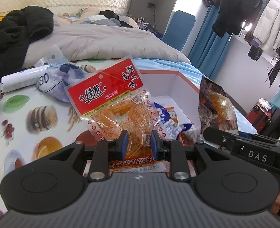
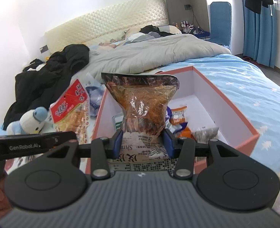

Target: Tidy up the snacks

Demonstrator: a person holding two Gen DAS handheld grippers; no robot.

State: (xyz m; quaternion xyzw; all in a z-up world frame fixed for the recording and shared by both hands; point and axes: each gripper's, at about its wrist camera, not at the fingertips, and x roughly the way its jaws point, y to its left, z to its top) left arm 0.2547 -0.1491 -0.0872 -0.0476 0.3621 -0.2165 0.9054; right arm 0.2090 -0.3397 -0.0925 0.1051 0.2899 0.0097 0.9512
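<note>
Two snack packets are being held up, one per gripper. The left gripper (image 1: 139,140) is pinching the lower part of a red-labelled snack packet (image 1: 109,98) between its blue pads; the packet is standing upright beyond the fingertips, leaning a little to the left. The right gripper (image 2: 142,142) is squeezing a brown crinkled snack bag (image 2: 141,102) at its narrowed waist, so the bag is flaring out above the fingers.

Just past both sets of fingers, one pink-rimmed box (image 2: 254,133) is sitting open with white inner walls. Several small packets are lying inside it; an orange-and-white packet (image 2: 179,114) is showing to the right of the brown bag, but the exact count is hidden behind the bags.

Left of the left fingers, a food-print cloth (image 1: 35,117) is covering the surface, with one white tube (image 1: 22,79) lying on it. One blue-and-white plush toy (image 2: 31,121) is sitting left of the right fingers.

Farther out, a grey duvet (image 2: 159,53), a black jacket (image 1: 16,34) and a quilted headboard (image 2: 111,26) are filling the bedroom, with blue curtains (image 2: 258,36) to the right.
</note>
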